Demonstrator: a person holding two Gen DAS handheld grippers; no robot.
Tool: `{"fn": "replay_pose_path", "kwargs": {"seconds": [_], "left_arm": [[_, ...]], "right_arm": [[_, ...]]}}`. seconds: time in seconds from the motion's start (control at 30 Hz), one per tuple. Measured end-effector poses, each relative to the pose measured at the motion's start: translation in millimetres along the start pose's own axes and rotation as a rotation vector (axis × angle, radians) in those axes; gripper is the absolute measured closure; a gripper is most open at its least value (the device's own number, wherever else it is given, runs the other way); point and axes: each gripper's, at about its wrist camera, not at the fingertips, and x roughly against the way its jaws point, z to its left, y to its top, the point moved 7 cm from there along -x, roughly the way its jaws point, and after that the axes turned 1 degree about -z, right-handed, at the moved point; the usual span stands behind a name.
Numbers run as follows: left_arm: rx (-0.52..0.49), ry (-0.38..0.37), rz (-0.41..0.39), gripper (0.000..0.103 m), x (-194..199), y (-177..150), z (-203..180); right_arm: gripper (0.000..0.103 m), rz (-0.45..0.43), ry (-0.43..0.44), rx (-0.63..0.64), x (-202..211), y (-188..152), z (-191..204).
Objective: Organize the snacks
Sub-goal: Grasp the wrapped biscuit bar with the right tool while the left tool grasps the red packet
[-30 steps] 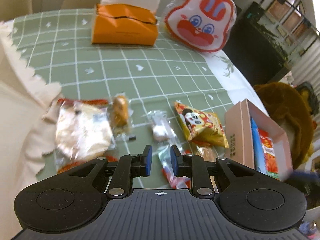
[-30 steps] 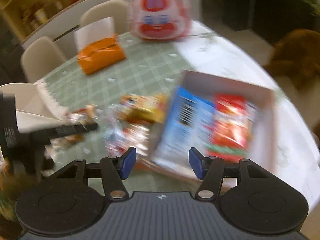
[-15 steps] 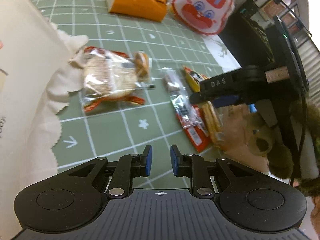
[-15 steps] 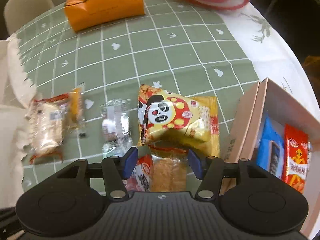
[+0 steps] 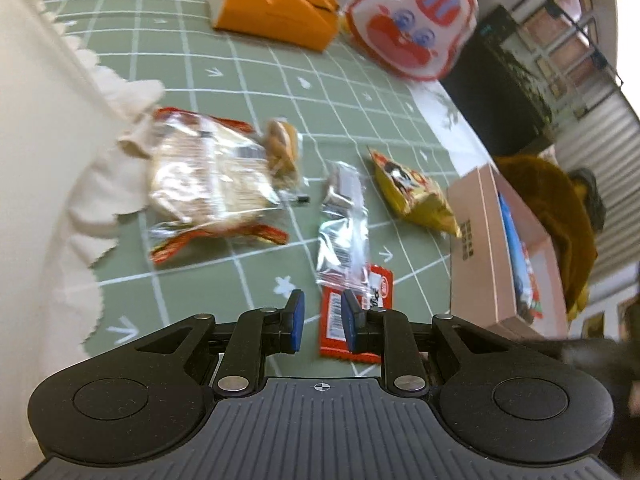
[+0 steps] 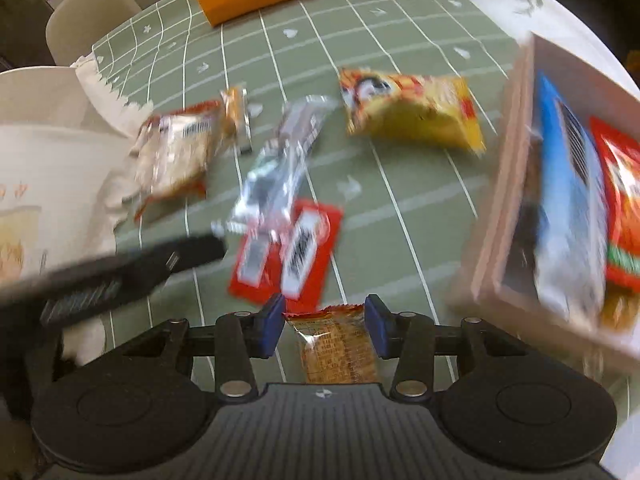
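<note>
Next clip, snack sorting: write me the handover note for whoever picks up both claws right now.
Left claw: shut, empty, above the red packet.
Right claw: jaws have just been closing around a clear cracker pack; whether the pads press on it is unclear.
Done: a blue pack and a red pack lie in the box.
Left on the cloth: yellow panda bag, silver wrapper, bread pack, red packet.

**Colours on the table**

I see a green tablecloth with a white grid and small white arrows. The tissue box is orange. The rabbit bag is white and red with blue eyes. One snack packet is yellow, another red; the box is pink.
</note>
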Motion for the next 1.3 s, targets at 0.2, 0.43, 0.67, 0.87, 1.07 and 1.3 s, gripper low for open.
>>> {"fn": "replay_pose_path", "kwargs": {"seconds": [0.2, 0.43, 0.67, 0.87, 1.07, 1.3], "left_arm": [[-0.128, 0.052, -0.001, 0.08, -26.8, 10.1, -29.7], [-0.328, 0.101, 0.016, 0.079, -38.6, -3.0, -60.4], [-0.3, 0.029, 0.099, 0.079, -12.9, -48.5, -58.2], [-0.201, 0.052, 0.036, 0.077, 22.4, -56.4, -39.0], [-0.113, 0.079, 0.069, 0.076, 24.1, -67.9, -21.6], [-0.239, -0.049, 0.165, 0.076, 22.2, -101.8, -71.0]], "right_arm": [[0.06, -0.058, -0.079, -0.024, 16.8, -33.1, -24.0], [0.058, -0.122, -0.193, -0.078, 39.7, -69.5, -70.3], [0.045, -0.139, -0.168, -0.207, 42.3, -105.9, -100.9], [0.034, -0.166, -0.177, -0.233, 42.2, -124.5, -108.0], [0.034, -0.177, -0.191, -0.227, 47.4, -135.3, -109.2], [0.034, -0.169, -0.21, -0.245, 48.1, -146.1, -113.0]]}}
